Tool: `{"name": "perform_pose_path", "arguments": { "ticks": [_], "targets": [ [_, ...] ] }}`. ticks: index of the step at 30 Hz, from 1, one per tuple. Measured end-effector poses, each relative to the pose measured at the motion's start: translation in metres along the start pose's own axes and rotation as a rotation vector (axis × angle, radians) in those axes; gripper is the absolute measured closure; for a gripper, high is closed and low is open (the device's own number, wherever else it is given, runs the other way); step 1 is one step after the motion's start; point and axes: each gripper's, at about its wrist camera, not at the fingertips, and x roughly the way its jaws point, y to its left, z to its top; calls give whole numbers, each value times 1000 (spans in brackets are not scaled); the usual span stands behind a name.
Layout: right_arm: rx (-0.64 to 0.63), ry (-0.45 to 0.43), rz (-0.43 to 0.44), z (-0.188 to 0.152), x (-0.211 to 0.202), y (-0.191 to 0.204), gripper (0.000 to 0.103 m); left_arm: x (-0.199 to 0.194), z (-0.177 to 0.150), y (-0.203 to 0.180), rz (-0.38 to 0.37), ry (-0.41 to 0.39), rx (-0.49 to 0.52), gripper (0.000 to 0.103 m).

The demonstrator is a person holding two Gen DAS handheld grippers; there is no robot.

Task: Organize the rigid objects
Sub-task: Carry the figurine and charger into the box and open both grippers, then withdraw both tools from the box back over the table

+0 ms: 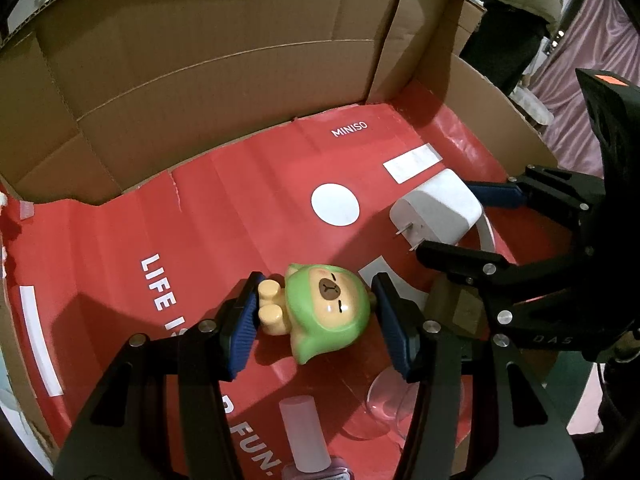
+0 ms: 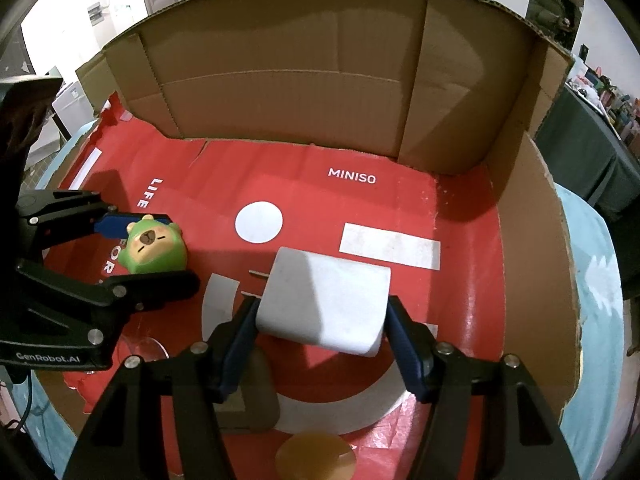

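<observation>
A: Left wrist view first. What is the left hand-held gripper (image 1: 316, 312) doing?

B: It pinches the toy (image 1: 320, 312), a green-hooded bear lying on the red sheet (image 1: 224, 216) inside the cardboard box (image 1: 200, 60). One pad is on the feet; the other is at the hood, though whether it truly presses there I can't quite tell. Near the camera stands a bottle (image 1: 304, 440), and right of it lies a clear glass (image 1: 380, 408).

A: And to the right?

B: The right hand-held gripper (image 1: 452, 224) pinches the white charger (image 1: 436, 208), its prongs pointing left.

A: Now the right wrist view.

B: The charger (image 2: 324, 300) sits between both pads, touching each, just above the sheet (image 2: 400, 200). Far left, the left hand-held gripper (image 2: 160, 248) holds the toy (image 2: 154, 248). A tan disc (image 2: 316, 456) lies at the near edge.
</observation>
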Motion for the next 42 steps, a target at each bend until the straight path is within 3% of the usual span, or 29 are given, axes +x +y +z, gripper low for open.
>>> {"name": "perform_pose_path", "arguments": {
  "ticks": [9,21,30,34,42],
  "targets": [
    [-1,0,-1,2,2,-1,38,-1,0,1,-6,-13,-4,50],
    [-4,1,0,-1,-1,2,37,-8,1,2,1,-50,-10,38],
    [-5,-7,-9,-3,-3,3,31,-20,-6,4,7,-86,-31,35],
    [0,-21,-13,-6,-12,4,28,-34,-10,0,17,-126,-35,28],
    [11,-77,-16,-15,-50,9,21,-78,-23,-12,53,-230,-54,26]
  ]
}}
